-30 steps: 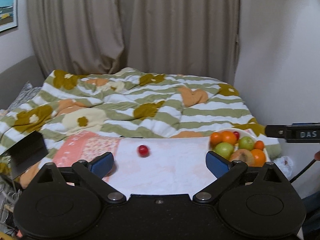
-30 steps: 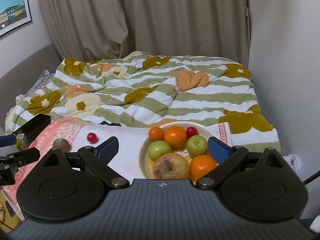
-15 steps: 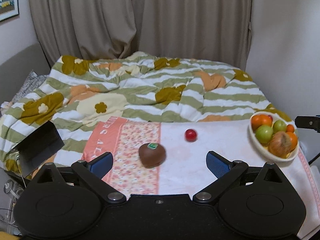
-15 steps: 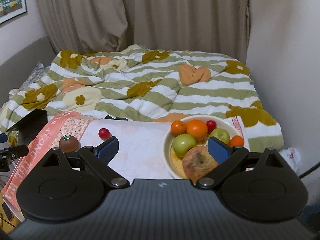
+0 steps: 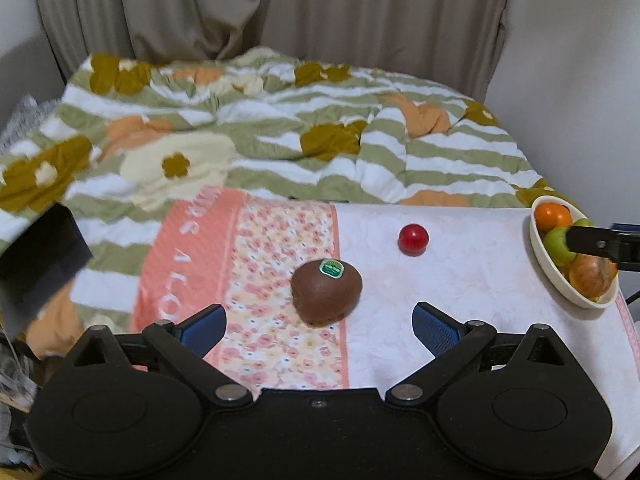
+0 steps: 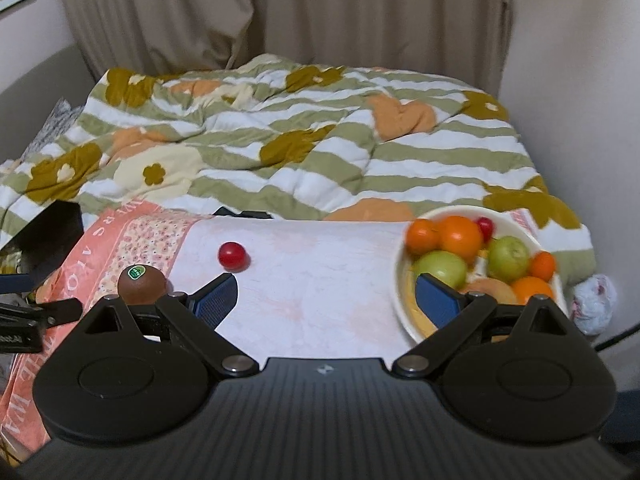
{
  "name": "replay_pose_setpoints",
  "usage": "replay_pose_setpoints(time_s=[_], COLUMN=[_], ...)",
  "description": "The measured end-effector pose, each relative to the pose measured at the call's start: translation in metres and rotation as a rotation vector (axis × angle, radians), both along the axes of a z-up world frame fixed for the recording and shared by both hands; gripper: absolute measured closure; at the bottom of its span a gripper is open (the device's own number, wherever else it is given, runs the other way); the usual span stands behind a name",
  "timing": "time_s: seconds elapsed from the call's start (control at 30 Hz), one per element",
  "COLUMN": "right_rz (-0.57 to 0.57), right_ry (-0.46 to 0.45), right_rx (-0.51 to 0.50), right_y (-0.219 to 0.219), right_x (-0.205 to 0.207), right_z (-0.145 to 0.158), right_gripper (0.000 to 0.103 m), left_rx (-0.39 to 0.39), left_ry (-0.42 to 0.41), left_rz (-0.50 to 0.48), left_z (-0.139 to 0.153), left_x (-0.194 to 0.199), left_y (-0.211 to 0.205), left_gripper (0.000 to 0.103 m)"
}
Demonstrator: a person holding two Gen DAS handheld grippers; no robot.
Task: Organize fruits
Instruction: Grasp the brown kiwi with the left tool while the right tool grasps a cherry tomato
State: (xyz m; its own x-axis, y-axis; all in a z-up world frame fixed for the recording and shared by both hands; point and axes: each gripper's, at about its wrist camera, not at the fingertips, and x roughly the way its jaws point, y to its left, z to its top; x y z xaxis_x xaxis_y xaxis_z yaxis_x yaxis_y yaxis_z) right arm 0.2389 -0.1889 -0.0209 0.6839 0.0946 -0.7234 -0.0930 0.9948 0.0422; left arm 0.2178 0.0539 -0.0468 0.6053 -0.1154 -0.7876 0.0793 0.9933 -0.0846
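A brown kiwi with a green sticker lies on the floral towel, just ahead of my open left gripper. A small red fruit sits further back on the white part of the cloth. The cream bowl at the right holds oranges, green apples and a russet fruit. In the right wrist view my right gripper is open and empty, its right finger in front of the bowl. There the kiwi lies at the left, the red fruit mid-cloth.
A striped flowered quilt covers the bed behind the towel. A dark flat object lies at the left edge. Curtains and a wall close the back and right. A crumpled white bag sits right of the bowl.
The left gripper has swung left and come closer to the kiwi, which now sits between its open fingers' line. The right gripper has shifted left, so the bowl stands further right in its view.
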Motion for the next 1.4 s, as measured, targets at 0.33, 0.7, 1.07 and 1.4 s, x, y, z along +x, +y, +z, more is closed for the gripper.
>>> replay_pose_setpoints(time_s=[0.33, 0.7, 1.07, 1.4], right_rz=[0.157, 0.233, 0.303, 0.357], right_ry=[0.078, 0.167, 0.206, 0.206], right_rx=[-0.001, 0.007, 0.006, 0.004], right_y=[0.038, 0.052, 0.070, 0.086], right_x=[0.074, 0.120, 0.133, 0.135], right_z=[-0.041, -0.086, -0.106, -0.112], right_gripper=[0.000, 0.000, 0.008, 0.028], left_rx=[0.019, 0.094, 0.103, 0.096], left_ry=[0.032, 0.031, 0.076, 0.083], left_rz=[0.120, 0.208, 0.213, 0.218], left_z=[-0.030, -0.060, -0.078, -0.077], left_x=[0.036, 0.061, 0.070, 0.066], left_y=[-0.017, -0.035, -0.043, -0.037], left_gripper=[0.002, 0.010, 0.033, 0.034])
